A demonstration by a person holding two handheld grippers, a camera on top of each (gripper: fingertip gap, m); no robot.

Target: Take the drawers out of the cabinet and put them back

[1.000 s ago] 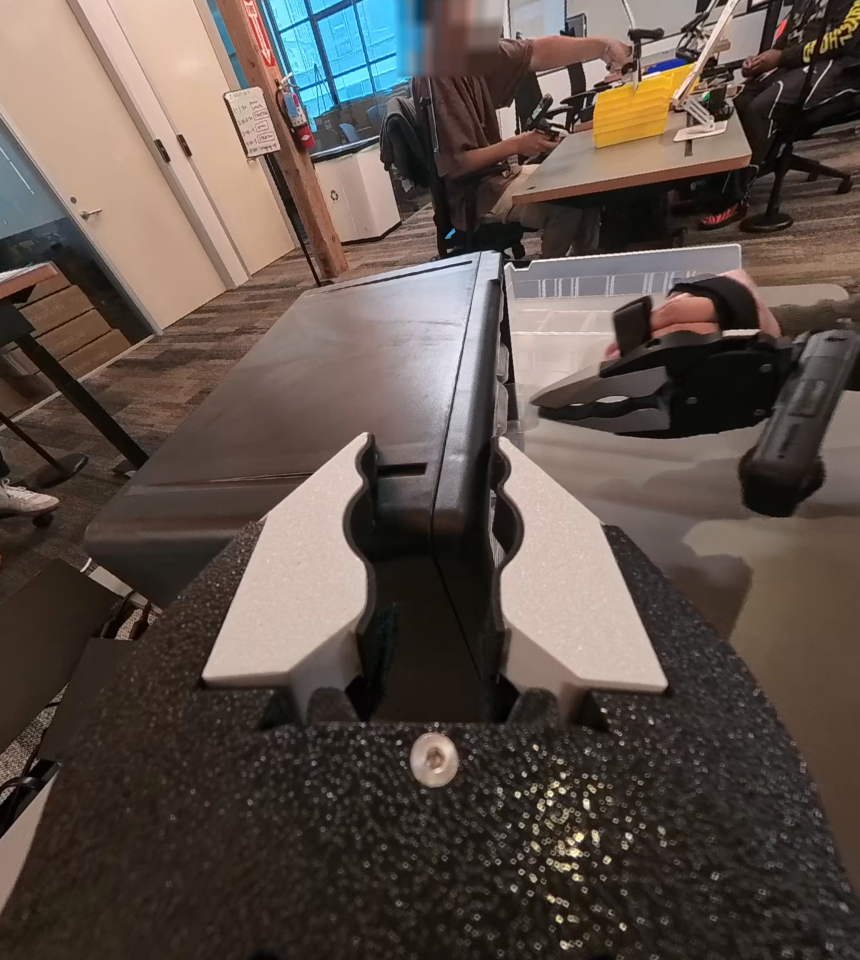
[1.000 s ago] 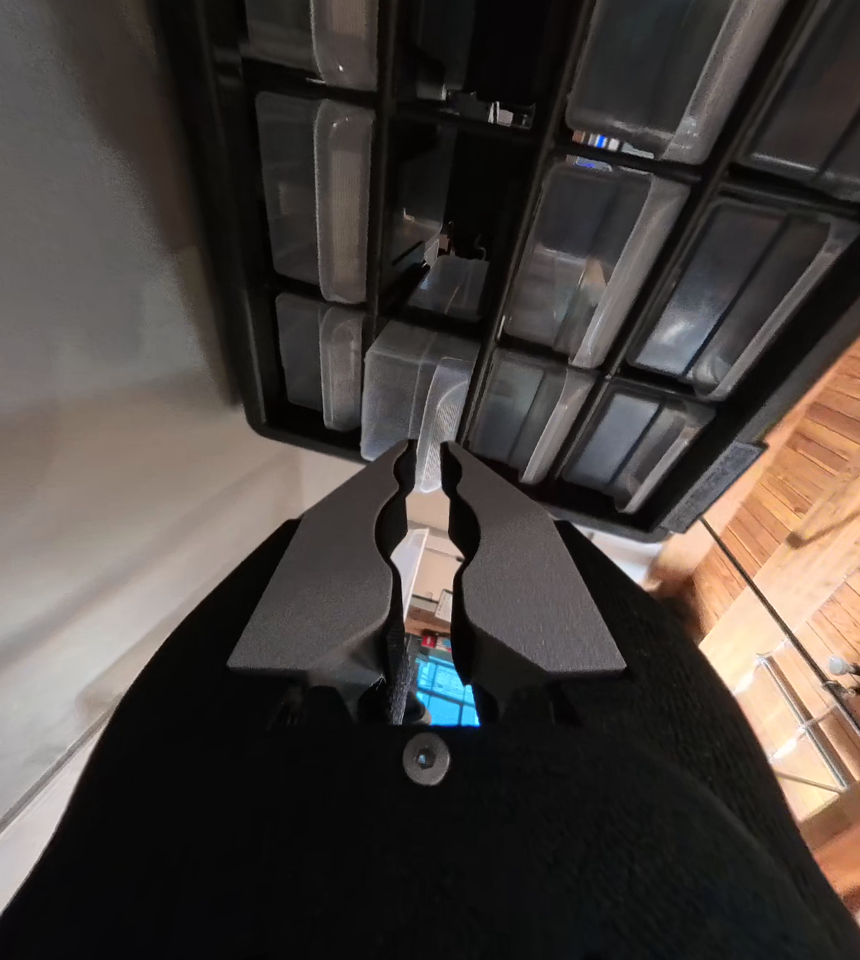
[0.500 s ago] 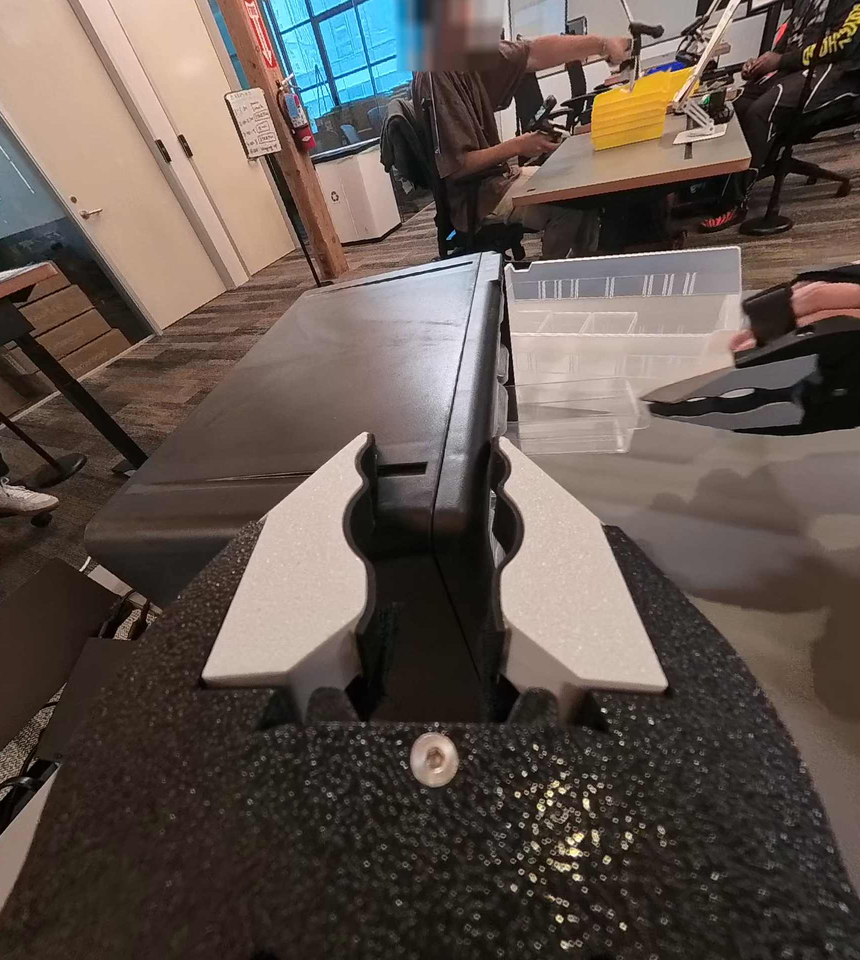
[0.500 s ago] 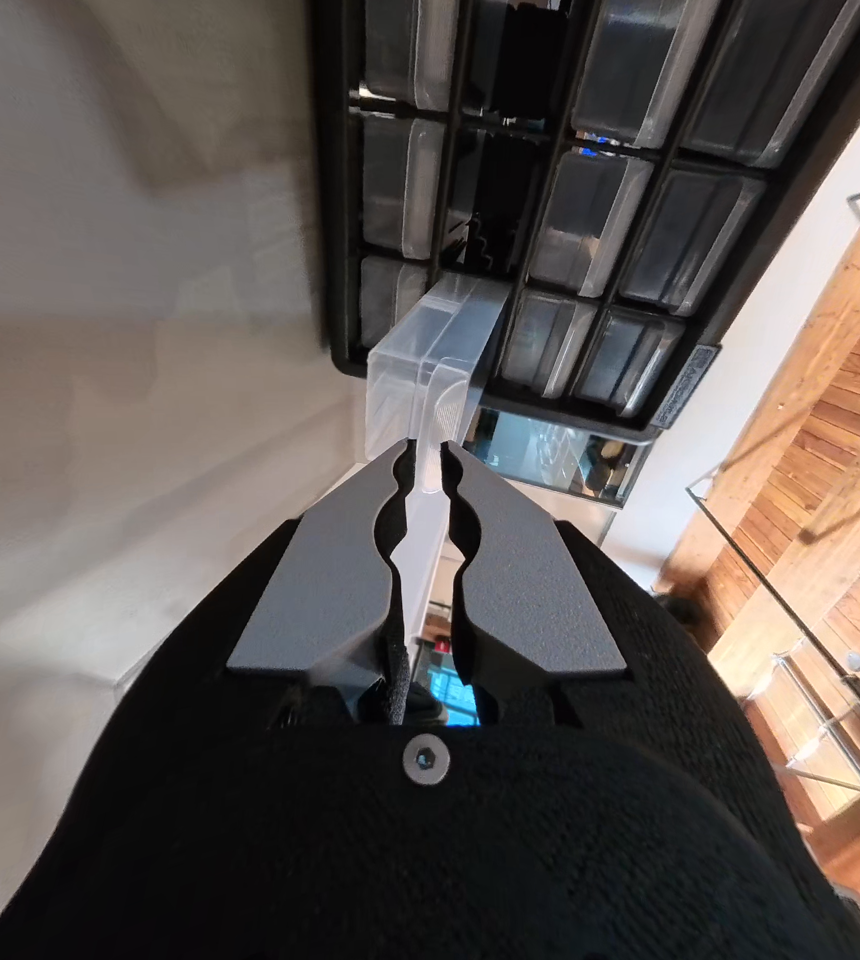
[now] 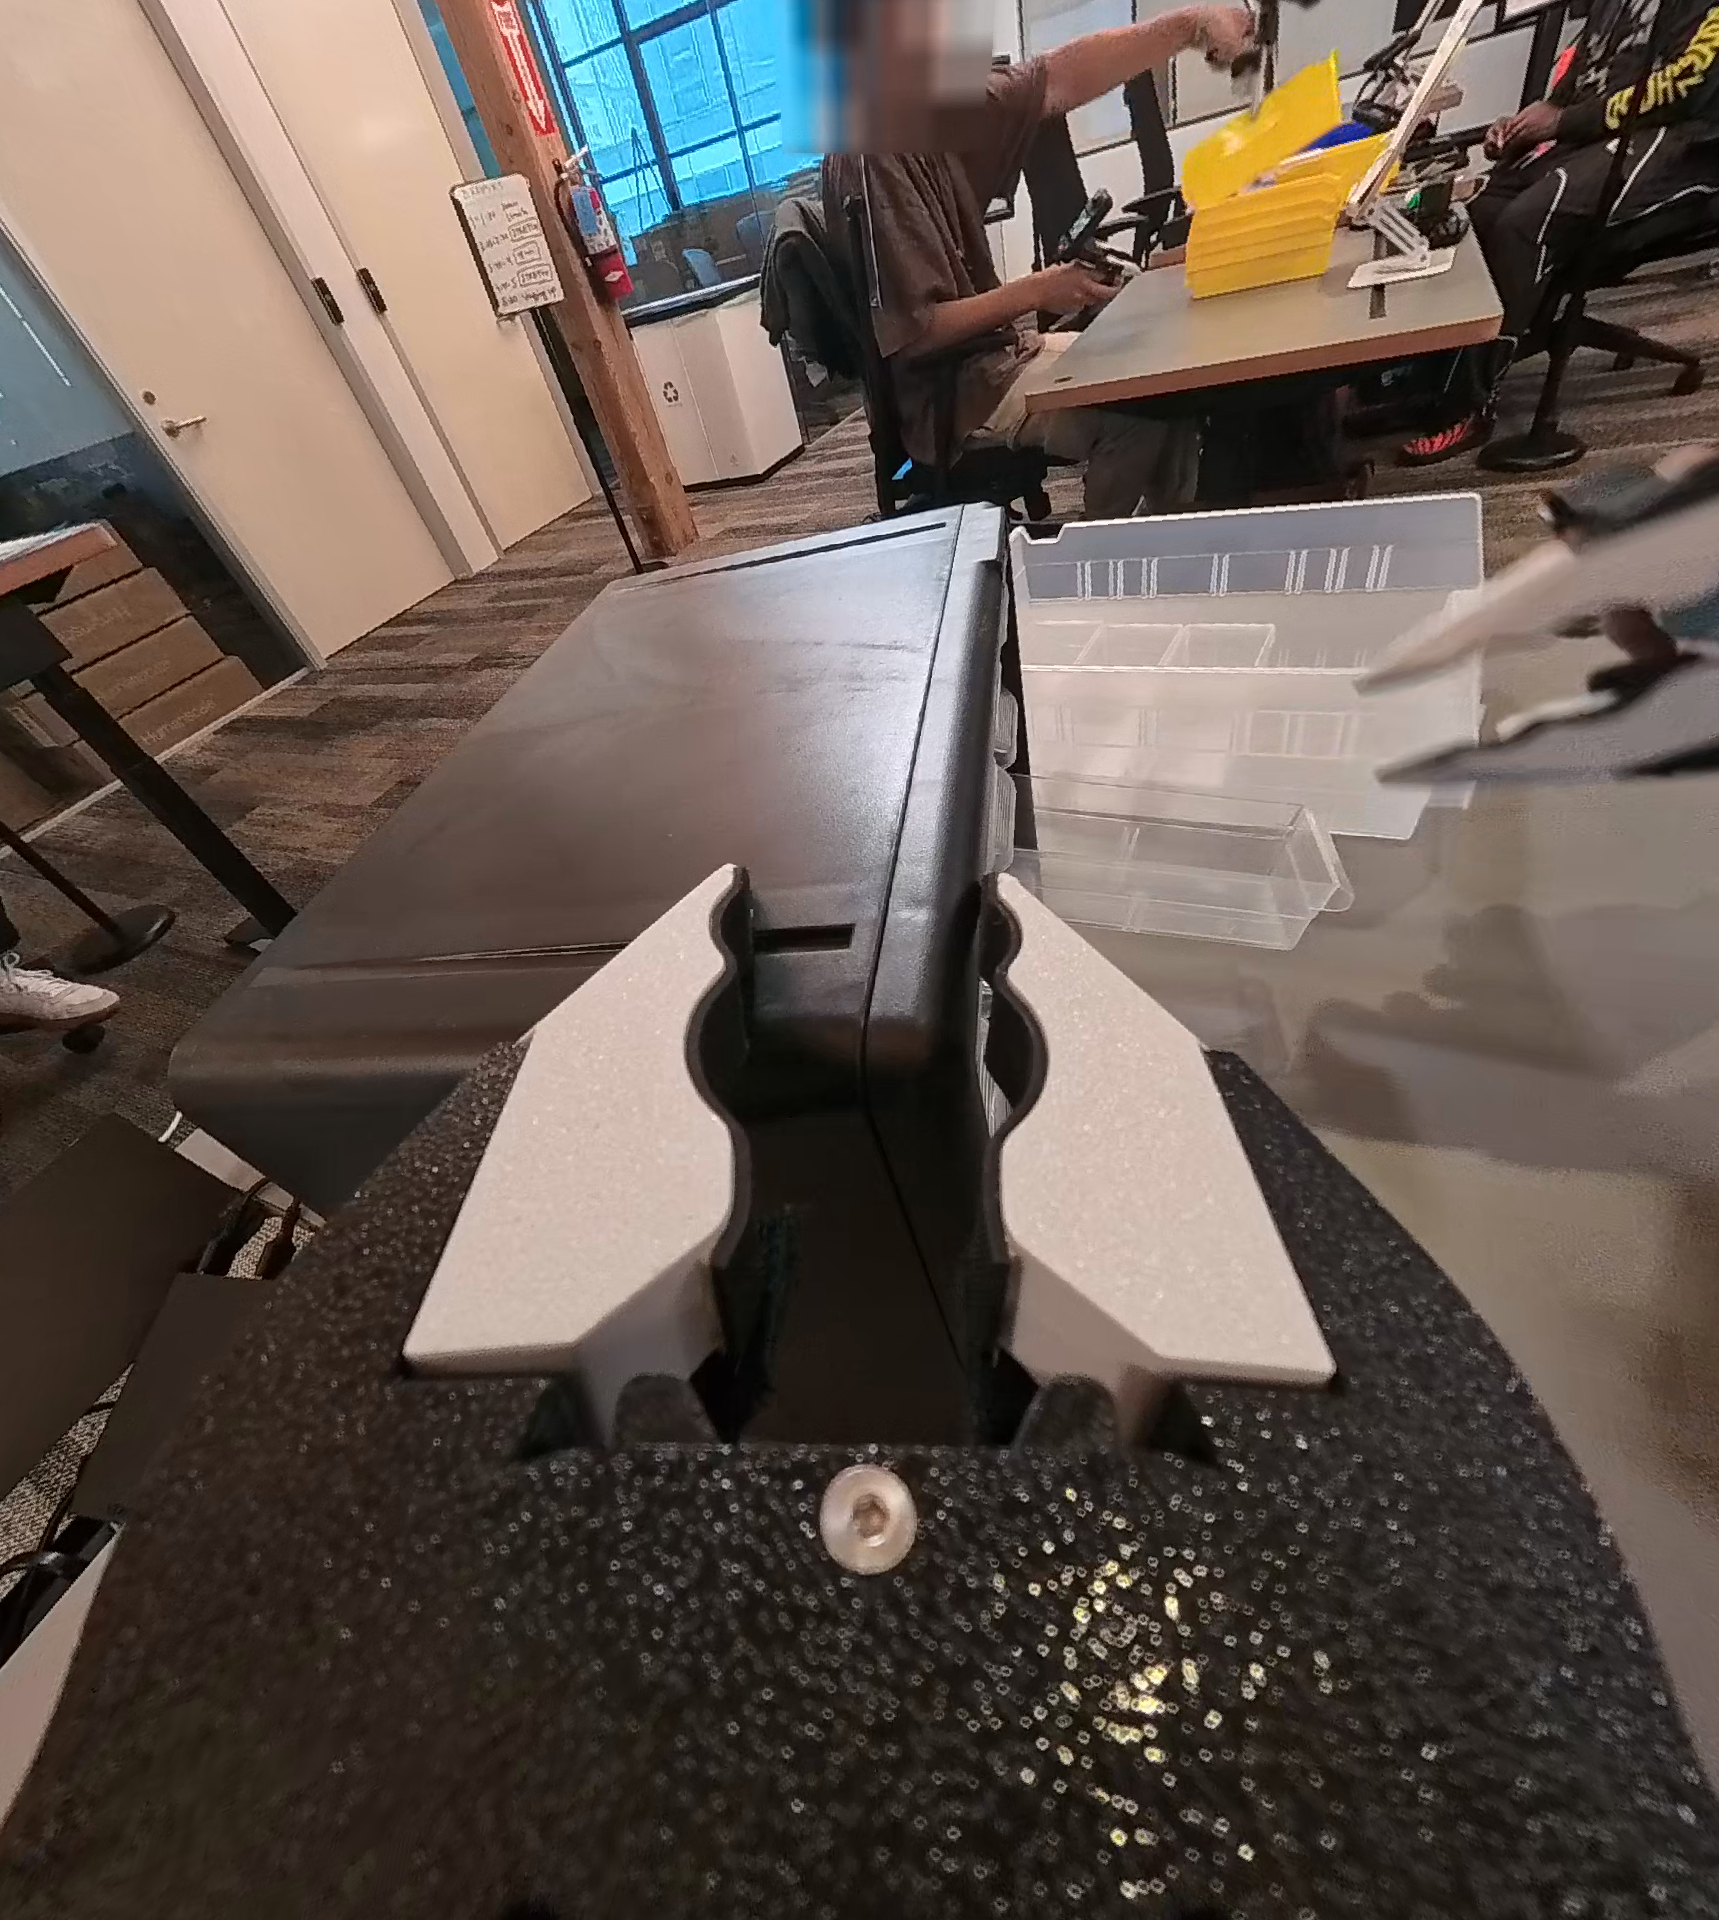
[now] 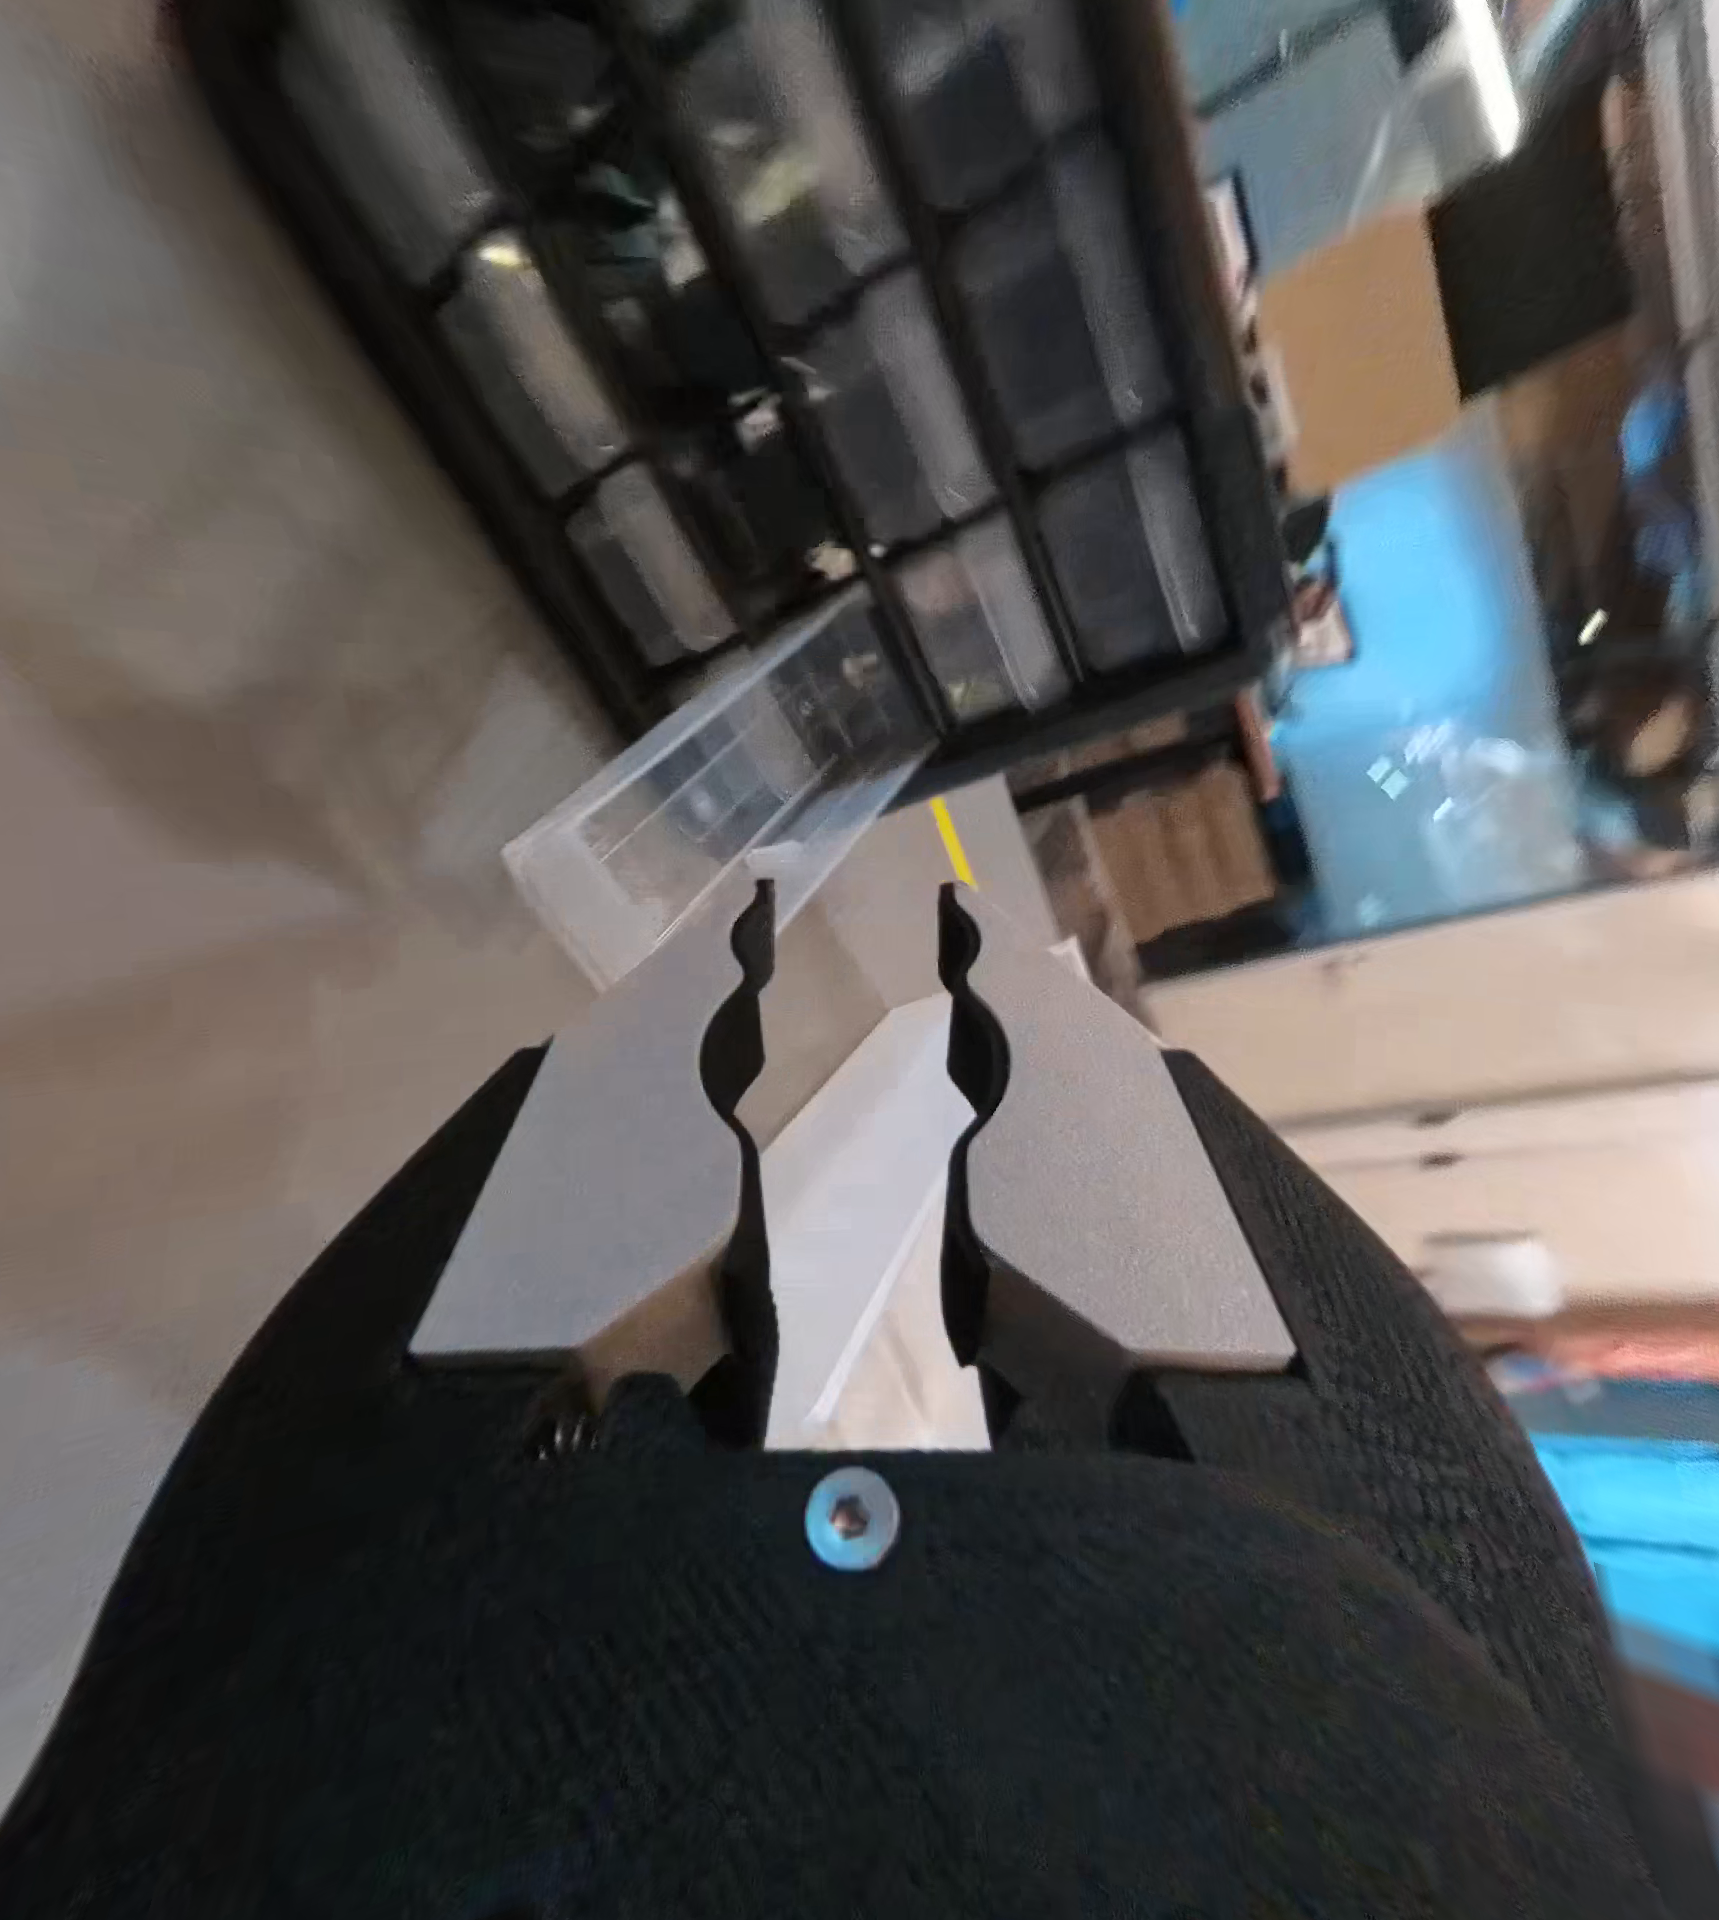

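On the grey surface [image 5: 1561,1195], the left gripper [image 5: 865,925] clamps the black cabinet's [image 5: 678,748] top edge; a clear drawer [image 5: 1177,862] lies just beside its front, the right gripper [image 6: 850,894] spread and empty.

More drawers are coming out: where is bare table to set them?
Bare table lies on the near side of the drawer, along the cabinet front up to the left gripper, and out to the right. It is crowded farther along: the drawer, the clear tray behind it, and the open right gripper over them.
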